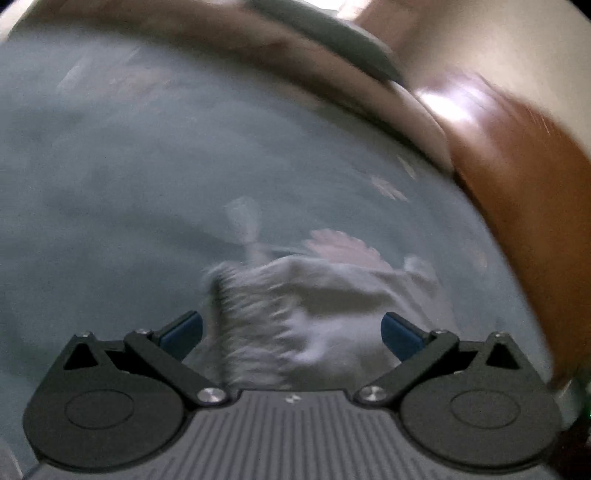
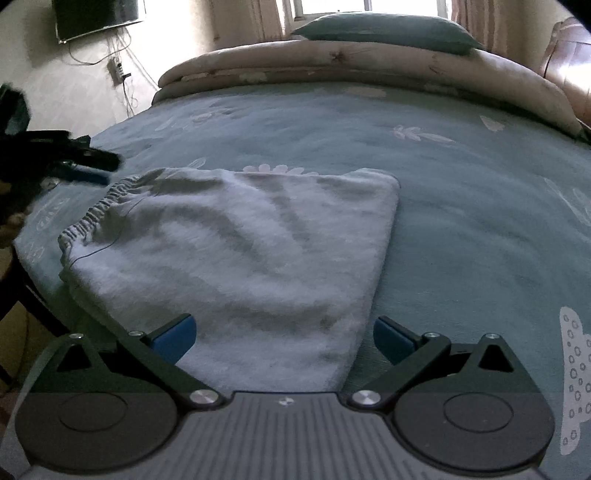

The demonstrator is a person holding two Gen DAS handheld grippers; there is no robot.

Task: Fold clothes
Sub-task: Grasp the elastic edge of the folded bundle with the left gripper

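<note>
A light grey garment (image 2: 243, 258) with a gathered elastic waistband (image 2: 96, 210) lies flat and folded on the blue-green bedsheet (image 2: 461, 221). My right gripper (image 2: 283, 338) hovers open over its near end, blue pads spread wide and nothing between them. In the blurred left wrist view the same garment (image 1: 314, 314) lies just ahead of my left gripper (image 1: 291, 332), which is open and empty. The left gripper (image 2: 90, 168) also shows in the right wrist view as a dark shape beside the waistband, at the left edge of the bed.
A rolled beige quilt (image 2: 369, 62) and a teal pillow (image 2: 384, 31) lie at the far end of the bed. A brown wooden headboard (image 2: 569, 51) stands at the right. A wall screen (image 2: 96, 14) and cables hang at the far left.
</note>
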